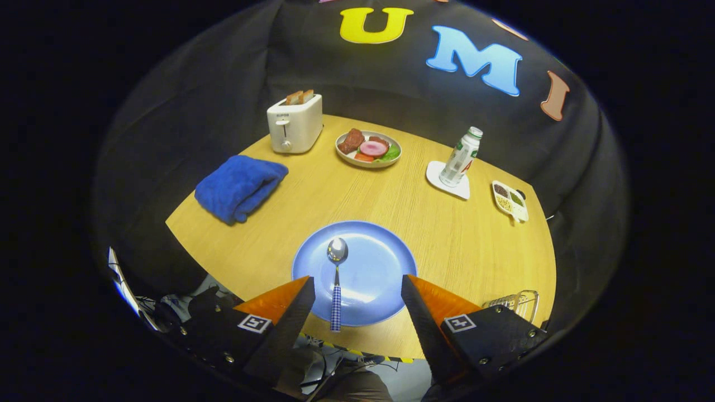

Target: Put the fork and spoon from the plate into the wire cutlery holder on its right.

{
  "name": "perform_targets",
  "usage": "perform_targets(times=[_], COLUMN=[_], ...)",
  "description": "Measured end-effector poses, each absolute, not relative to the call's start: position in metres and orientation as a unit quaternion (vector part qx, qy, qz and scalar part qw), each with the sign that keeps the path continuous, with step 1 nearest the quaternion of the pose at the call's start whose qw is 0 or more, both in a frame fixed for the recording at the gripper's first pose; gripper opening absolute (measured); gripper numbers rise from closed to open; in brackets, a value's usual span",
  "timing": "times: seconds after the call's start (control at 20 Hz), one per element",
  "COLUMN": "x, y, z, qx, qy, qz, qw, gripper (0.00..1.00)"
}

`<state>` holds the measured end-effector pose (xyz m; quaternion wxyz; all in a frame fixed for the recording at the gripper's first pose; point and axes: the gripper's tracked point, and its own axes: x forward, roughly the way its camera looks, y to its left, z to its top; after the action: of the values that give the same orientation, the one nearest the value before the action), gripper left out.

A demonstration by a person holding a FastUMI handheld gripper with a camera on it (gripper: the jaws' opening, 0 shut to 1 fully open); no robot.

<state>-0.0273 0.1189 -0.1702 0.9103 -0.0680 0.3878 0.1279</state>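
Note:
A blue plate (380, 262) lies at the near edge of the round wooden table (335, 195). On it rests a spoon (337, 273), bowl pointing away, with a blue-and-white checked handle reaching over the plate's near rim. My gripper (357, 290) hovers open above the near side of the plate, and the spoon's handle lies between the two fingers, closer to the left one. The wire cutlery holder (516, 304) stands to the right of the plate, partly hidden behind the right finger.
A folded blue towel (240, 187) lies at the left. At the back stand a white toaster (294, 123) with bread and a plate of food (368, 149). A bottle (461, 157) on a white coaster and a small divided dish (509, 200) sit at the right.

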Motion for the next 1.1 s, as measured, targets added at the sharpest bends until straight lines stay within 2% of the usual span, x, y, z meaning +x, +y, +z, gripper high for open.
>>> perform_targets(times=[0.3,0.4,0.45,0.6,0.7,0.75,0.85,0.9,0.95,1.1], x=[-0.03,-0.032,-0.032,-0.028,-0.029,-0.029,-0.027,-0.023,-0.026,-0.029], y=[0.125,0.128,0.129,0.132,0.133,0.132,0.133,0.13,0.128,0.124], z=[-0.227,-0.244,-0.251,-0.257,-0.266,-0.266,-0.29,-0.261,-0.283,-0.274], qx=[-0.091,-0.086,-0.086,-0.098,-0.096,-0.101,-0.104,-0.097,-0.105,-0.122], qy=[0.467,0.493,0.507,0.532,0.548,0.56,0.574,0.576,0.583,0.594], qz=[0.145,0.156,0.161,0.182,0.184,0.186,0.19,0.186,0.19,0.197], qw=[0.868,0.852,0.842,0.821,0.81,0.801,0.79,0.79,0.783,0.77], gripper=[0.96,0.91,0.83,0.78,0.42,0.4,0.42,0.27,0.13,0.13])
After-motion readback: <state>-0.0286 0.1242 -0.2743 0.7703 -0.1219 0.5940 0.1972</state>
